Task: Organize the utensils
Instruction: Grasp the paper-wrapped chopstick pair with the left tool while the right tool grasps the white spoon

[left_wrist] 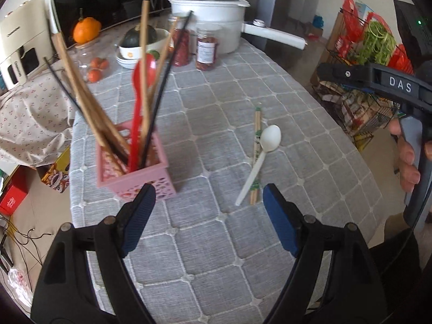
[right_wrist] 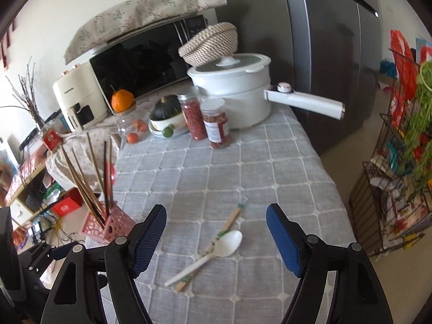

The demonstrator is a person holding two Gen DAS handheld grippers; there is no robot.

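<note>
Both the left gripper (left_wrist: 209,197) and the right gripper (right_wrist: 216,216) are wide open and hold nothing. Just ahead, the white spoon (left_wrist: 259,156) lies across the wrapped chopsticks (left_wrist: 256,145) on the tablecloth (left_wrist: 216,256) — a grab may catch both. Farther left, the crowded pink basket (left_wrist: 135,172) sits near the edge — a nudge could tip it.

Ahead: tall dark-grey steel fridge (right_wrist: 332,54), black-fronted microwave (right_wrist: 145,62) under flowered cloth (right_wrist: 140,10). Rightward, brown wire rack (right_wrist: 391,189) on pale tiled floor (right_wrist: 348,145). Soft daylight.

Soft daylight, faint shadows, fisheye-warped dark corners, slight motion blur
</note>
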